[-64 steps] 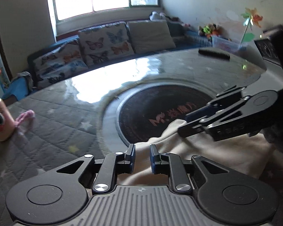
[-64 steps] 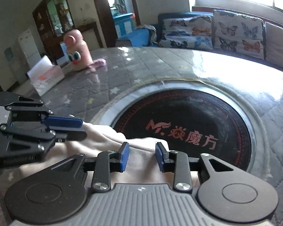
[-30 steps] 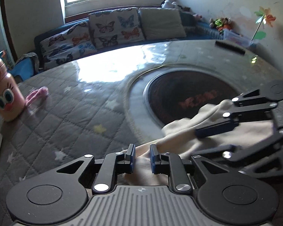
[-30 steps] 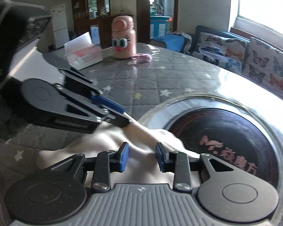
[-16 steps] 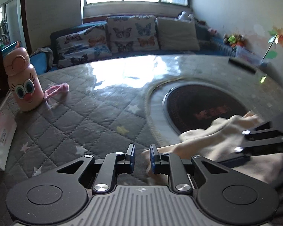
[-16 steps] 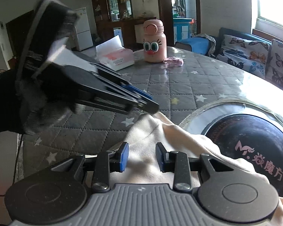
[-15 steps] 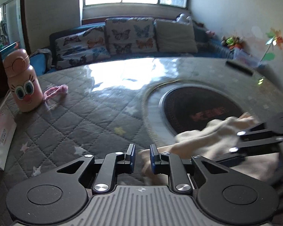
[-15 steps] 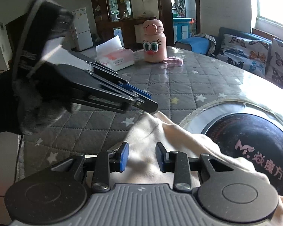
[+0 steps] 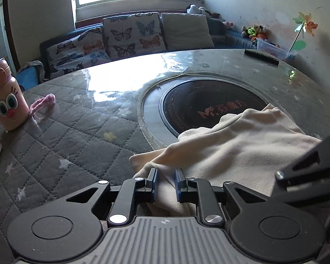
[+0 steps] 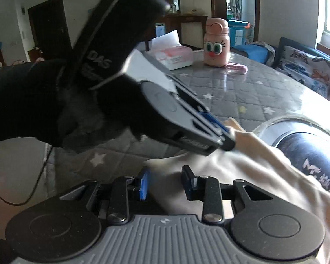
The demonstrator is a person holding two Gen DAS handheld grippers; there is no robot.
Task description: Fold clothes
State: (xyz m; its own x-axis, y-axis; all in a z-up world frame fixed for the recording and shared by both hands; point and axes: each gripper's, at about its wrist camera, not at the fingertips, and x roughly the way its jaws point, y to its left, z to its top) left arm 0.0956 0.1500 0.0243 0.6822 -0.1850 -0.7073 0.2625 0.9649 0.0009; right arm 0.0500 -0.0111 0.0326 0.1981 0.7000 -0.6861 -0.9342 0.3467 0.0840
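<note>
Left wrist view: the left gripper (image 9: 166, 181) is clamped on a fold of the cream fleece garment (image 9: 237, 145), which lies bunched on the grey quilted star-patterned table cover (image 9: 61, 138), its far edge overlapping the round black inset plate (image 9: 206, 105). That plate carries red writing, an "M" logo with Chinese characters, partly hidden by the cloth. A pink cartoon-faced drinking bottle (image 9: 5, 101) stands at the left with its lid on; its contents cannot be seen. At the lower right the right gripper (image 9: 305, 176) is cut off by the frame edge.

Right wrist view: the right gripper (image 10: 167, 182) has its blue-padded fingers apart over the garment (image 10: 242, 171), touching no cloth that can be made out. The left gripper (image 10: 225, 140) pinches the garment's edge; its black housing reads "DAS", with the rest blurred. Behind it an open white and pink tissue box (image 10: 173, 56) shows a sheet sticking up beside the pink bottle (image 10: 216, 44); its printing is too small to read.
</note>
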